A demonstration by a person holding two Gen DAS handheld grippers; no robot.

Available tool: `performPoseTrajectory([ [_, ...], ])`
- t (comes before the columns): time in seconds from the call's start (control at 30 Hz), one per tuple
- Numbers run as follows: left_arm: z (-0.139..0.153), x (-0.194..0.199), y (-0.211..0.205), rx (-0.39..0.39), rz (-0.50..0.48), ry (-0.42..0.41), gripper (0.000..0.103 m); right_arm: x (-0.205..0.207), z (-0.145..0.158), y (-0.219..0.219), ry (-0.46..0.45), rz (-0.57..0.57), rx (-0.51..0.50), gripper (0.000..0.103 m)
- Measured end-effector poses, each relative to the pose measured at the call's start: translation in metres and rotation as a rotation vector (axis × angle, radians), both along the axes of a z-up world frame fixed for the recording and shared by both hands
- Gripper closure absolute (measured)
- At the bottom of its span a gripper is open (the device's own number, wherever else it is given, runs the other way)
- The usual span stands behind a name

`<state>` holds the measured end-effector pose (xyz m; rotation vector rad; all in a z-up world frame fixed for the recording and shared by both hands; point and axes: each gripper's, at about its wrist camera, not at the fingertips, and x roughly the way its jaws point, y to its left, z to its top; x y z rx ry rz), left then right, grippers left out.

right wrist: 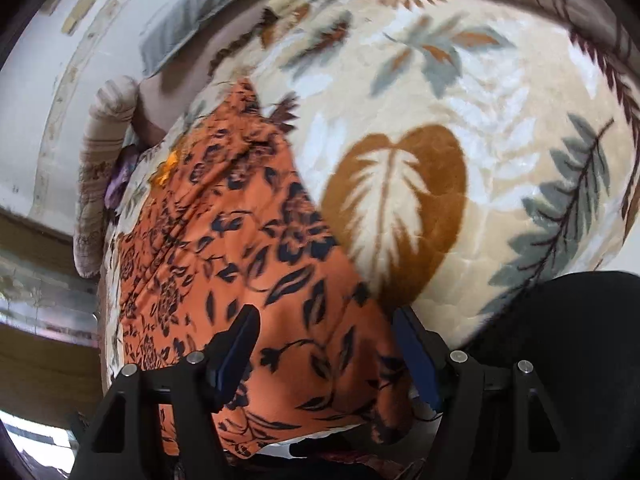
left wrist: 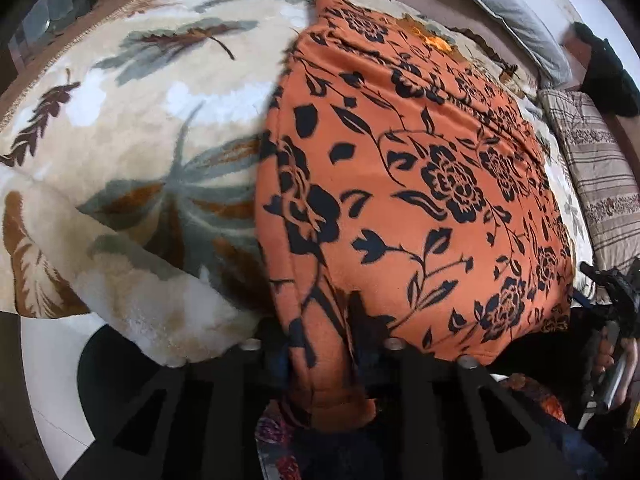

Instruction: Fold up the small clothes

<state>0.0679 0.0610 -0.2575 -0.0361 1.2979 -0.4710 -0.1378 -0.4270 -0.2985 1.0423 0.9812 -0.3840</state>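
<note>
An orange garment with a black flower print [left wrist: 420, 184] lies spread on a cream leaf-patterned blanket [left wrist: 132, 120]. My left gripper [left wrist: 324, 344] is shut on the garment's near corner, with cloth bunched between the jaws. In the right wrist view the same garment [right wrist: 224, 248] runs away from me over the blanket [right wrist: 460, 100]. My right gripper [right wrist: 328, 344] is over the garment's near edge, its fingers [right wrist: 240, 340] wide apart with cloth lying between them. The right gripper and the hand holding it also show at the far right of the left wrist view [left wrist: 616, 320].
A striped pillow [left wrist: 600, 176] and a grey pillow [left wrist: 516, 16] lie beyond the garment, by a pale wall [right wrist: 44, 92]. A dark item [left wrist: 608, 76] lies at the far right. White floor [left wrist: 44, 392] shows below the blanket's near edge.
</note>
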Motion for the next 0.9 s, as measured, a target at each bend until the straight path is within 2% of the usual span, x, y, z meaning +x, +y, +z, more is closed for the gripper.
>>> performPoseTrajectory([
  [0.07, -0.001, -0.003, 0.001, -0.006, -0.005, 0.002, 0.070, -0.005, -0.015, -0.007, -0.004, -0.022, 0.078, 0.030],
  [0.17, -0.001, -0.005, 0.000, -0.013, -0.028, 0.000, 0.072, -0.009, -0.015, -0.008, -0.022, -0.011, 0.096, 0.030],
  [0.2, 0.000, -0.006, 0.001, -0.015, -0.032, -0.001, 0.078, -0.010, -0.014, -0.006, -0.012, 0.005, 0.099, 0.030],
  [0.27, 0.001, -0.006, 0.002, -0.019, -0.042, -0.004, 0.083, -0.012, -0.016, 0.000, 0.005, 0.034, 0.122, 0.030],
  [0.37, 0.000, -0.006, 0.004, -0.017, -0.057, -0.002, 0.083, -0.010, -0.024, 0.009, 0.045, 0.062, 0.127, 0.031],
  [0.53, -0.003, -0.007, 0.006, -0.019, -0.066, 0.003, 0.083, -0.001, -0.023, 0.024, 0.133, 0.119, -0.002, 0.056],
  [0.57, -0.002, -0.007, 0.008, -0.023, -0.064, 0.001, 0.084, -0.001, -0.020, 0.025, 0.139, 0.133, -0.018, 0.067],
  [0.6, -0.001, -0.007, 0.010, -0.025, -0.061, 0.001, 0.091, -0.002, -0.017, 0.026, 0.141, 0.148, -0.029, 0.078],
  [0.67, 0.003, -0.007, 0.014, -0.042, -0.066, 0.002, 0.094, -0.001, -0.008, 0.030, 0.115, 0.196, -0.019, 0.096],
  [0.73, 0.014, -0.009, 0.015, -0.062, -0.095, -0.013, 0.095, 0.001, 0.007, 0.033, 0.080, 0.227, -0.021, 0.096],
  [0.9, 0.055, -0.001, 0.024, -0.169, -0.141, -0.046, 0.095, 0.011, 0.047, 0.025, -0.115, 0.257, 0.080, 0.096],
])
